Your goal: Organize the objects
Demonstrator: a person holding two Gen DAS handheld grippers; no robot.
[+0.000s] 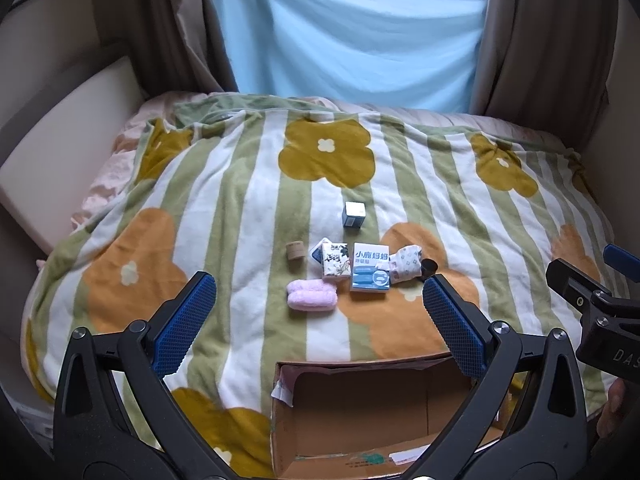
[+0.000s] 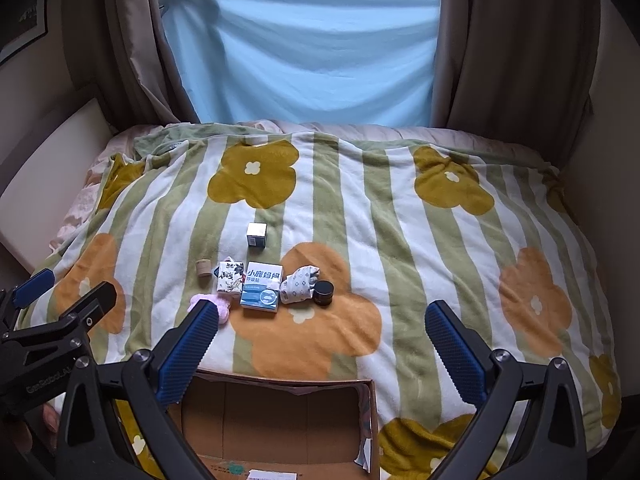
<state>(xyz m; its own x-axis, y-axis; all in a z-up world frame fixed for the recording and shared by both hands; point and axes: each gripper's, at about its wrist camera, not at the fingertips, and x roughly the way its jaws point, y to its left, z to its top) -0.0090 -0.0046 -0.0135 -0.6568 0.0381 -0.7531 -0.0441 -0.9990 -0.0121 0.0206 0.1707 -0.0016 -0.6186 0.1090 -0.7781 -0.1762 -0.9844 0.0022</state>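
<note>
1. We hold the left gripper [image 1: 319, 320] spread wide with nothing between its blue pads [image 1: 184, 320]; it hangs over the near edge of the bed.
2. Our right gripper [image 2: 319, 344] is just as wide open and also empty, beside the left one.
3. Nearest us, below both grippers, sits an open cardboard box [image 1: 360, 408]; we see only bare cardboard and a label on its floor.
4. The box rests on a striped blanket [image 1: 248, 200] with big flowers, which covers the bed.
5. Beyond the box, the objects lie in a loose cluster on the blanket. A pink towel roll [image 1: 313, 295] comes first, at the left.
6. Just right of it stands a blue carton [image 1: 370, 266] with Chinese print.
7. A tissue pack [image 1: 334, 261] touches the carton's left side; a patterned sock bundle [image 1: 406, 264] lies against its right.
8. A dark jar [image 2: 323, 293] sits just right of the bundle.
9. A small tan cylinder [image 1: 295, 251] stands left of the tissue pack, apart from it.
10. Farther back, a silver box [image 1: 354, 214] stands alone.
11. Farthest, a blue sheet [image 2: 304, 56] hangs across the window between brown curtains [image 2: 512, 48].
</note>
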